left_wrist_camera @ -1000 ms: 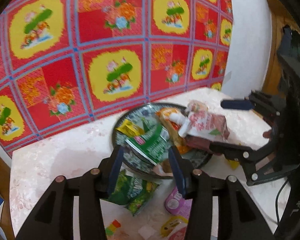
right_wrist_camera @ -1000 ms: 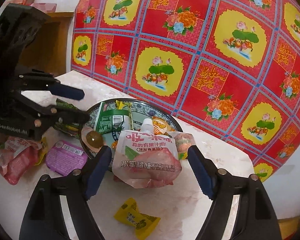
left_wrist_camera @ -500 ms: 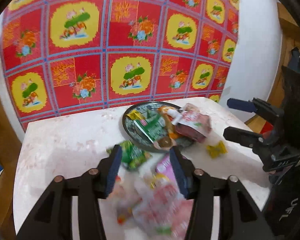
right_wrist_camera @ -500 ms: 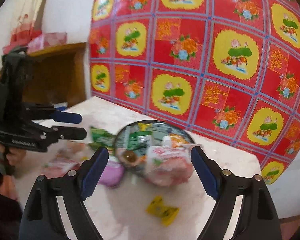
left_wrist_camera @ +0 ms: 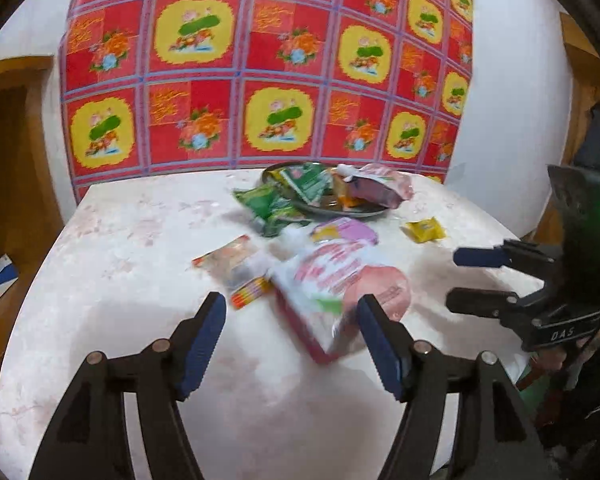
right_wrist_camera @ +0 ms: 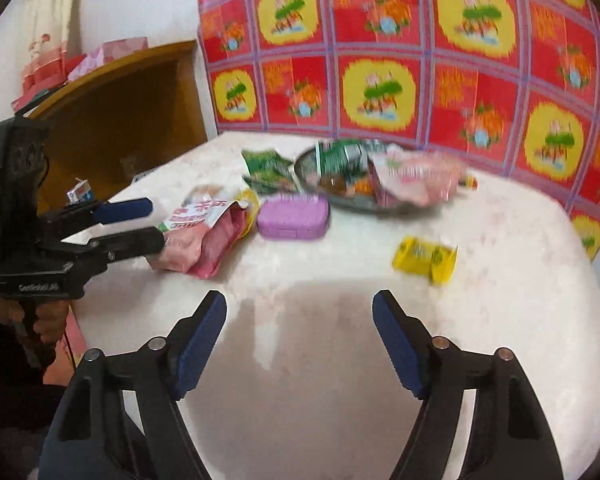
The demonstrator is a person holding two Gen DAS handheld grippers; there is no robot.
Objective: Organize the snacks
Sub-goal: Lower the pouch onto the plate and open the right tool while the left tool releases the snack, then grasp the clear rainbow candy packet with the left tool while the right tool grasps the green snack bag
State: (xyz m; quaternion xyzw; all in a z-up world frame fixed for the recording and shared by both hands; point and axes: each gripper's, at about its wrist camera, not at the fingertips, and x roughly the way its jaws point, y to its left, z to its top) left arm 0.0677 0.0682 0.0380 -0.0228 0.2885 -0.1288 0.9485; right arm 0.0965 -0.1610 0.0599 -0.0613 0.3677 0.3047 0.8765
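A round dark plate [left_wrist_camera: 364,211] [right_wrist_camera: 340,200] at the table's far side holds several snacks, among them a green packet [left_wrist_camera: 306,182] and a pink pouch [left_wrist_camera: 380,190] [right_wrist_camera: 420,180]. Loose on the table lie a big pink-and-white pouch [left_wrist_camera: 340,292] [right_wrist_camera: 208,232], a purple tub [left_wrist_camera: 350,232] [right_wrist_camera: 294,218], a green bag [left_wrist_camera: 266,206] [right_wrist_camera: 266,168], a yellow candy [left_wrist_camera: 425,230] [right_wrist_camera: 426,256] and a small clear packet [left_wrist_camera: 232,260]. My left gripper [left_wrist_camera: 290,344] is open and empty, just short of the big pouch. My right gripper [right_wrist_camera: 298,344] is open and empty over bare table.
The white marble-look table [left_wrist_camera: 120,280] stands against a red-and-yellow patterned cloth [left_wrist_camera: 260,60]. Wooden furniture [right_wrist_camera: 132,112] stands to the left. Each gripper shows in the other's view, the right one [left_wrist_camera: 484,276] at the table's right edge and the left one [right_wrist_camera: 132,224] at its left edge.
Both grippers have pulled back from the plate towards the near edge of the table, so more of it shows. Both stay open and empty.
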